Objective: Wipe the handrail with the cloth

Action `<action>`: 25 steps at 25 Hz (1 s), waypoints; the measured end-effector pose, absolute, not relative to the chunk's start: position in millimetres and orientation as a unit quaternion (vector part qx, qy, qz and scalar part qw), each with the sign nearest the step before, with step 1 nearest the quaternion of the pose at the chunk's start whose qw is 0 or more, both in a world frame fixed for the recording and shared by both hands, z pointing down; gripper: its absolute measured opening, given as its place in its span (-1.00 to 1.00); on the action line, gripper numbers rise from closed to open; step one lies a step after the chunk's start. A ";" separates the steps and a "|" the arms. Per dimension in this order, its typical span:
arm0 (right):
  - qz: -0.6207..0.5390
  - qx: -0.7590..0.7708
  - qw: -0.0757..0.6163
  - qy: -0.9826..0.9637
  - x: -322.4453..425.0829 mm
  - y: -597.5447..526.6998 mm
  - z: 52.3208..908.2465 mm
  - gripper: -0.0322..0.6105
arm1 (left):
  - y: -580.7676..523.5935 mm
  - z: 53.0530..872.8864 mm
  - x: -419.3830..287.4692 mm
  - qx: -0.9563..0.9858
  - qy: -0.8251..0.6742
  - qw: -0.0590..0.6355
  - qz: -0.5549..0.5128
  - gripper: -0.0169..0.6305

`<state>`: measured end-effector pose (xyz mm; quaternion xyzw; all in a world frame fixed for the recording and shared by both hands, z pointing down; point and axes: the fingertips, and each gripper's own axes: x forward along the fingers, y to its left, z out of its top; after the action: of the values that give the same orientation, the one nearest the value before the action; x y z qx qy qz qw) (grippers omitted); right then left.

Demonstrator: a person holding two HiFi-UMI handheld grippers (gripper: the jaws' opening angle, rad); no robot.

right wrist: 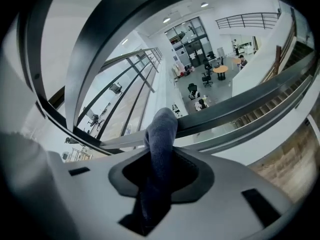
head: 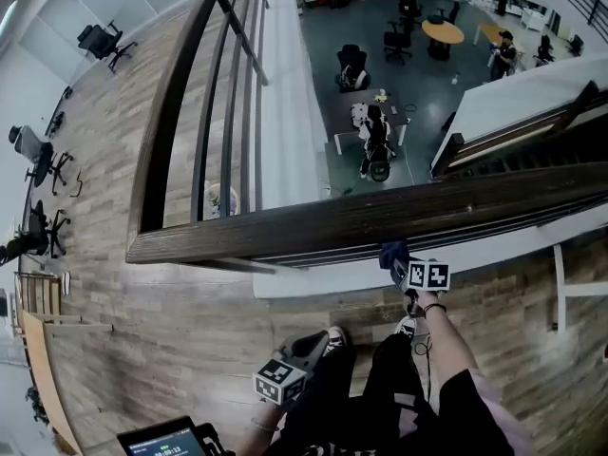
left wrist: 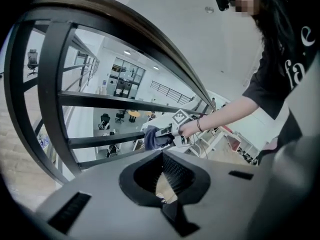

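I'm looking down from a wood-plank mezzanine onto an office floor below, with desks, chairs and a round table.

In the head view, the dark handrail runs across the picture and turns away at the left corner. The right gripper is raised to the rail's near lower edge with a dark blue cloth bunched at its tip. The left gripper hangs low beside the person's legs, well apart from the rail.

In the left gripper view, the jaws are closed together with nothing between them. Past them, the handrail sweeps overhead. Further along, a hand holds the right gripper with the cloth up among the railing bars.

In the right gripper view, the jaws are clamped on the cloth. Its free end stands up out of them, in front of a dark rail bar. I can't tell from here whether cloth and bar actually touch.
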<state>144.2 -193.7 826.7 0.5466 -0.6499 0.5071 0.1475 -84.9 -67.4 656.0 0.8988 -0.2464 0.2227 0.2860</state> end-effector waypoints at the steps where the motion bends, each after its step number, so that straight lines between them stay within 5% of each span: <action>1: 0.508 0.552 0.143 -0.645 162.7 -191.7 826.9 -0.61 | -67.4 655.5 -71.5 0.899 -0.242 0.287 0.225 -0.95; 14: 0.516 0.621 0.086 -0.584 406.0 -154.0 831.7 -0.61 | -47.4 654.7 126.7 0.910 -0.176 0.291 0.236 -0.95; 25: 0.508 0.677 0.060 -0.530 572.7 -113.7 824.0 -0.61 | -56.3 652.0 216.0 0.914 -0.158 0.282 0.247 -0.95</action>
<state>572.7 -113.7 824.0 0.6770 -0.5296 0.5076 0.0603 216.0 -56.3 652.0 0.9135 -0.1579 0.2466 0.2824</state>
